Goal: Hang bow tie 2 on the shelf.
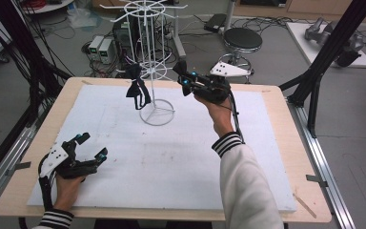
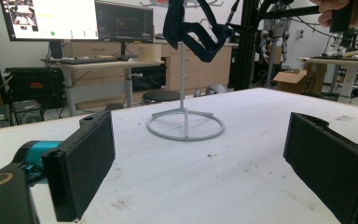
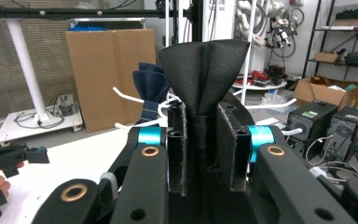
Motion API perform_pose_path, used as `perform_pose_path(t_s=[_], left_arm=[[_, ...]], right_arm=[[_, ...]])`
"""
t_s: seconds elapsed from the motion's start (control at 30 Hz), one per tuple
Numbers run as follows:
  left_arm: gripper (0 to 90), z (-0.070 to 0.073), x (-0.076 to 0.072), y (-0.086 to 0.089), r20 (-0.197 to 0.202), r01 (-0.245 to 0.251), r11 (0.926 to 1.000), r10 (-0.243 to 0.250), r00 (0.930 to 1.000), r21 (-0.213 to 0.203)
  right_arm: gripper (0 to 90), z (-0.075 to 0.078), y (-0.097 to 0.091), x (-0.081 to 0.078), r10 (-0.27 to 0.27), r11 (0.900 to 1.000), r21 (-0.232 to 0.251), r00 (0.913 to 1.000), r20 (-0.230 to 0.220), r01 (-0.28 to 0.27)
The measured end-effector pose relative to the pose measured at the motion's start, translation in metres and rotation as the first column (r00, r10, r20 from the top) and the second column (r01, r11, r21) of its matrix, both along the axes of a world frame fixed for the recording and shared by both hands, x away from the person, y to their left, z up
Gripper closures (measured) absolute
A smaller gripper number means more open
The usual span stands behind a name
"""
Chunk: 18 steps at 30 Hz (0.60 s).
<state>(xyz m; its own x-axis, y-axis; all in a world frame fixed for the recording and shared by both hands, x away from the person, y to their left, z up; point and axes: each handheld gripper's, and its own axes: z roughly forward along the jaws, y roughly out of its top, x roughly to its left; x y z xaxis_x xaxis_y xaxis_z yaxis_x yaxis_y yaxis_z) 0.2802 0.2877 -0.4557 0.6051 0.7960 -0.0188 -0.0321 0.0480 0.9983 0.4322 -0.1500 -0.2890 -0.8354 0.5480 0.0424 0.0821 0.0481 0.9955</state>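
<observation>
Forearms in striped-cuff sleeves enter from the near edge of the table point(image 1: 276, 102), a pale wooden top covered by a white foam sheet point(image 1: 171, 157). Left hand-held gripper point(image 1: 91, 147) rests low on the sheet at the near left corner, jaws spread wide apart with nothing between them; its own view shows the two black pads point(image 2: 81, 170) standing well apart over bare, slightly smudged foam. Farther in, the right hand-held gripper point(image 1: 182, 75) is raised above the sheet, just right of the white wire display stand with a ring base point(image 1: 157, 114). Its jaws are closed on the knot of a black fabric bow tie point(image 3: 204, 70), whose wings fan upward between the pads. A dark navy bow tie point(image 3: 150, 93) hangs from one of the stand's white hooks just beyond; from above it shows on the stand's left side point(image 1: 137, 88). Past the table's far edge: a black round stool point(image 1: 242, 39), cables, and grey floor.
</observation>
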Motion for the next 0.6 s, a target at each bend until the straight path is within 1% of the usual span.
perform_pose_path(t_s=[0.1, 0.17, 0.23, 0.43, 0.53, 0.6], left_arm=[[9.3, 0.0, 0.0, 0.0, 0.0, 0.0, 1.0, 0.0, 1.0, 0.001], [9.3, 0.0, 0.0, 0.0, -0.002, -0.002, 1.0, 0.002, 1.0, -0.002], [9.3, 0.0, 0.0, 0.0, 0.0, 0.0, 1.0, 0.0, 1.0, -0.001], [9.3, 0.0, 0.0, 0.0, -0.001, -0.001, 1.0, 0.001, 1.0, -0.002], [9.3, 0.0, 0.0, 0.0, -0.002, -0.001, 1.0, 0.001, 1.0, -0.002], [9.3, 0.0, 0.0, 0.0, -0.001, -0.001, 1.0, 0.001, 1.0, -0.003]], right_arm=[[75.6, 0.002, 0.005, 0.0, 0.003, 0.9999, 0.011, 1.0, -0.002, -0.003], [75.6, 0.003, 0.009, 0.0, 0.002, 0.9999, 0.01, 1.0, 0.003, -0.002], [75.6, 0.003, 0.013, -0.001, 0.006, 0.9999, 0.012, 1.0, -0.003, -0.006], [75.3, 0.001, 0.023, -0.001, 0.016, 0.9999, -0.005, 0.9999, -0.003, -0.016], [75.3, 0.0, 0.026, -0.002, 0.013, 0.9999, -0.01, 0.9999, -0.01, -0.013], [75.3, 0.0, 0.027, -0.001, 0.016, 0.9998, -0.008, 0.9999, -0.007, -0.016]])
